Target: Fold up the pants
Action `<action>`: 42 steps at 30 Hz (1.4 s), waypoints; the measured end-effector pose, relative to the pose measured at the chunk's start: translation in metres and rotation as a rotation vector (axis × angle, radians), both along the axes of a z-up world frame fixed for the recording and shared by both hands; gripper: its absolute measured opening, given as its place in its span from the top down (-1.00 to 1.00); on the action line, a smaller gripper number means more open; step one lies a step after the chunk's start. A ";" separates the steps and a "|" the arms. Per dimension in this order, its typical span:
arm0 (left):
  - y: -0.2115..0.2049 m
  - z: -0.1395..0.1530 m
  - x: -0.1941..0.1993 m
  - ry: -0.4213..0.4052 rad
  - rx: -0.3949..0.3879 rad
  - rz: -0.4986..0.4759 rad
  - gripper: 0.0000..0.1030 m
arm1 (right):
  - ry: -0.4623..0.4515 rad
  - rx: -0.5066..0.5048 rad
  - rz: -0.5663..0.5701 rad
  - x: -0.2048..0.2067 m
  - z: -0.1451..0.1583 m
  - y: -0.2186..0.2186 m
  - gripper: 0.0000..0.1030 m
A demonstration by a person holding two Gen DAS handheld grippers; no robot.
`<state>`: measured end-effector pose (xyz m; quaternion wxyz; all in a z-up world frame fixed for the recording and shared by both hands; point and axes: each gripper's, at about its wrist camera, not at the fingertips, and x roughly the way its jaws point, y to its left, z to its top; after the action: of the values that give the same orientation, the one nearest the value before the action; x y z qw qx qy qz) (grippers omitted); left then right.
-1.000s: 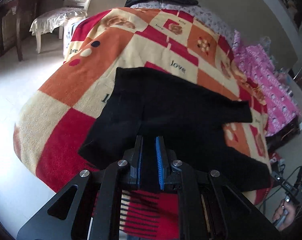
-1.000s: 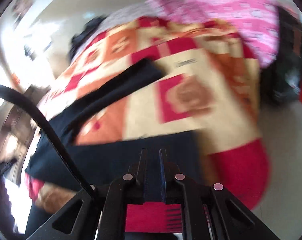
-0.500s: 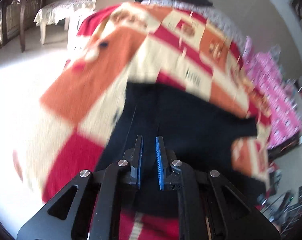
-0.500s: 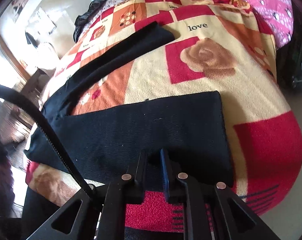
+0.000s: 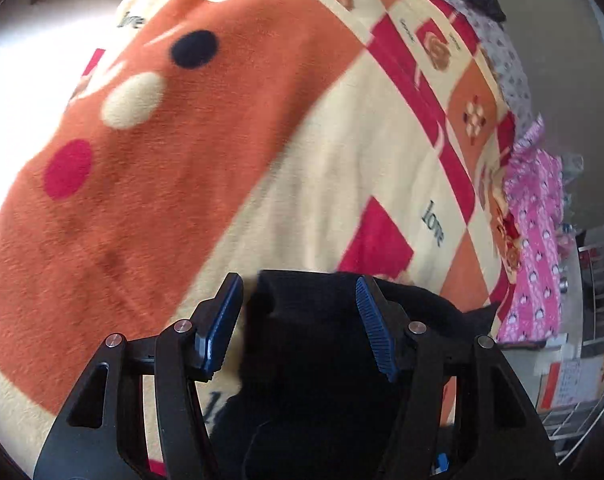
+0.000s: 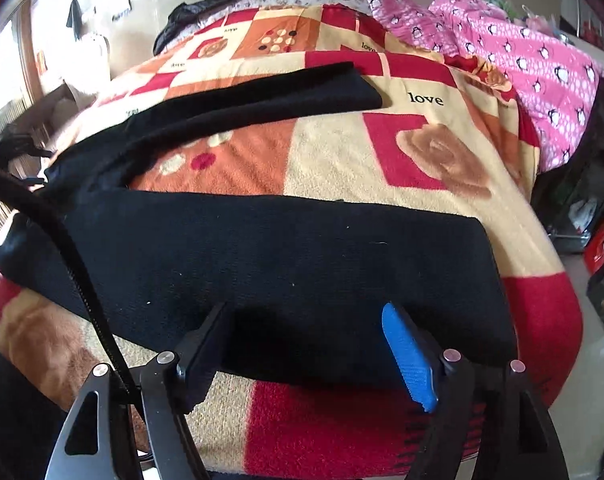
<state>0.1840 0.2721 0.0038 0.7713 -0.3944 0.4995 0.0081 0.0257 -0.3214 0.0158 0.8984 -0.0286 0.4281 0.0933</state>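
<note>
Both sets of fingers have just been opened wide and nothing is gripped; the left gripper (image 5: 297, 312) straddles bunched cloth; the right gripper (image 6: 306, 344) stands above the near leg; the black pants (image 6: 261, 264) are left spread on the blanket (image 6: 342, 152); folding is judged barely begun.

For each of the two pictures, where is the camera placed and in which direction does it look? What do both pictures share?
Left wrist: sits on the left gripper, looks down past its open blue pads at a bunched corner of the black pants on the patterned blanket; only the gripper shows.
Right wrist: sits on the right gripper, looks down along the near pant leg; its open fingers and a black cable show.
Shared: pants, blanket, pink penguin bedding.
</note>
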 end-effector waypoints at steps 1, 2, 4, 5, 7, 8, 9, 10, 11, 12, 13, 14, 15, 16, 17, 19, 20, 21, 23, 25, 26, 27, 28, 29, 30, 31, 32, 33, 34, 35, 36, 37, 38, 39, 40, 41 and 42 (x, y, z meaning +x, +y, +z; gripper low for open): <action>-0.004 0.002 -0.002 0.003 0.011 -0.007 -0.13 | -0.001 -0.011 0.001 0.000 0.000 0.002 -0.46; -0.008 0.005 -0.003 -0.001 0.024 -0.008 -0.13 | -0.003 -0.022 0.001 -0.001 0.000 0.003 -0.46; -0.008 0.004 -0.005 -0.011 0.021 -0.007 -0.13 | -0.006 -0.027 0.000 -0.001 0.000 0.004 -0.46; -0.009 0.004 -0.004 -0.014 0.017 -0.015 -0.13 | -0.007 -0.023 -0.001 0.000 0.000 0.005 -0.47; -0.010 0.002 -0.001 -0.009 0.040 -0.016 -0.05 | -0.007 -0.022 -0.002 0.000 0.000 0.005 -0.47; -0.010 0.000 0.000 0.000 0.055 -0.015 0.13 | -0.008 -0.023 -0.001 0.000 0.000 0.006 -0.47; -0.010 -0.002 0.000 0.014 0.078 -0.009 0.50 | -0.008 -0.023 -0.001 0.000 0.000 0.005 -0.47; -0.009 -0.003 -0.001 0.032 0.116 0.001 0.67 | -0.008 -0.022 0.000 0.000 0.000 0.005 -0.47; -0.009 -0.005 -0.003 0.038 0.128 0.005 0.79 | -0.009 -0.022 0.000 0.000 0.000 0.006 -0.47; -0.009 -0.006 -0.004 0.037 0.139 0.002 0.84 | -0.009 -0.022 0.000 0.000 0.000 0.006 -0.47; -0.009 -0.006 -0.007 0.033 0.153 -0.004 0.88 | -0.009 -0.022 0.000 0.000 0.000 0.006 -0.47; -0.012 -0.005 -0.008 0.023 0.176 -0.019 0.90 | -0.009 -0.024 0.000 0.000 -0.001 0.006 -0.47; -0.017 -0.002 -0.009 0.009 0.208 -0.033 0.91 | -0.008 -0.025 0.001 0.000 -0.001 0.007 -0.47; -0.022 0.001 -0.011 -0.003 0.232 -0.041 0.92 | -0.004 -0.025 0.004 0.000 0.000 0.006 -0.46; -0.024 0.004 -0.014 -0.015 0.251 -0.046 0.92 | -0.002 -0.038 0.000 0.001 0.004 0.006 -0.37; -0.032 0.017 -0.022 -0.076 0.325 -0.055 0.92 | -0.030 -0.050 -0.017 0.006 0.025 0.002 -0.09; -0.036 0.022 -0.026 -0.109 0.352 -0.058 0.92 | -0.071 -0.012 -0.014 0.011 0.044 -0.004 -0.10; -0.038 0.025 -0.030 -0.134 0.368 -0.059 0.92 | -0.101 0.042 -0.006 0.021 0.064 -0.012 -0.12; -0.044 0.027 -0.031 -0.173 0.382 -0.076 0.92 | -0.089 0.135 0.013 0.055 0.092 -0.023 -0.15; -0.048 0.021 -0.023 -0.174 0.392 -0.096 0.92 | -0.074 0.212 0.020 0.101 0.112 -0.032 -0.18; -0.046 0.015 -0.018 -0.154 0.367 -0.104 0.92 | -0.048 0.254 0.011 0.132 0.120 -0.035 -0.19; -0.043 0.010 -0.013 -0.137 0.336 -0.107 0.92 | -0.028 0.281 -0.001 0.157 0.125 -0.037 -0.19; -0.040 0.005 -0.007 -0.120 0.309 -0.107 0.92 | -0.013 0.316 -0.016 0.187 0.129 -0.039 -0.19; -0.038 0.002 -0.003 -0.108 0.295 -0.105 0.91 | 0.007 0.347 -0.024 0.214 0.130 -0.041 -0.19; -0.037 -0.001 0.001 -0.101 0.278 -0.113 0.90 | 0.036 0.358 -0.039 0.248 0.127 -0.042 -0.19; -0.036 -0.002 0.005 -0.102 0.266 -0.126 0.88 | 0.046 0.354 -0.054 0.268 0.125 -0.041 -0.19; -0.037 -0.001 0.005 -0.102 0.265 -0.134 0.85 | 0.057 0.360 -0.059 0.290 0.120 -0.041 -0.19; -0.038 -0.002 0.008 -0.099 0.268 -0.144 0.85 | 0.077 0.368 -0.051 0.310 0.113 -0.039 -0.19; -0.037 -0.003 0.010 -0.097 0.265 -0.152 0.85 | 0.098 0.355 -0.072 0.332 0.104 -0.038 -0.19; -0.037 -0.003 0.011 -0.096 0.259 -0.154 0.85 | 0.108 0.348 -0.093 0.346 0.099 -0.037 -0.19; -0.035 -0.003 0.011 -0.096 0.247 -0.155 0.85 | 0.117 0.360 -0.096 0.363 0.091 -0.034 -0.19; -0.034 -0.002 0.012 -0.101 0.248 -0.155 0.85 | 0.134 0.360 -0.098 0.374 0.084 -0.032 -0.19; -0.033 -0.002 0.011 -0.101 0.258 -0.153 0.88 | 0.171 0.353 -0.091 0.386 0.075 -0.027 -0.19; -0.033 -0.002 0.010 -0.100 0.268 -0.150 0.92 | 0.198 0.306 -0.079 0.396 0.068 -0.021 -0.08; -0.033 -0.002 0.009 -0.101 0.262 -0.145 0.92 | 0.194 0.251 -0.078 0.399 0.064 -0.016 -0.06; -0.033 -0.002 0.007 -0.104 0.264 -0.140 0.93 | 0.194 0.203 -0.070 0.403 0.060 -0.010 -0.06; -0.033 -0.002 0.006 -0.107 0.267 -0.139 0.93 | 0.203 0.191 -0.057 0.407 0.055 -0.008 0.00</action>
<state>0.1902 0.2395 0.0019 0.8412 -0.2526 0.4780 0.0002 0.4324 -0.3298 0.0712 0.8514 0.0790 0.5067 0.1104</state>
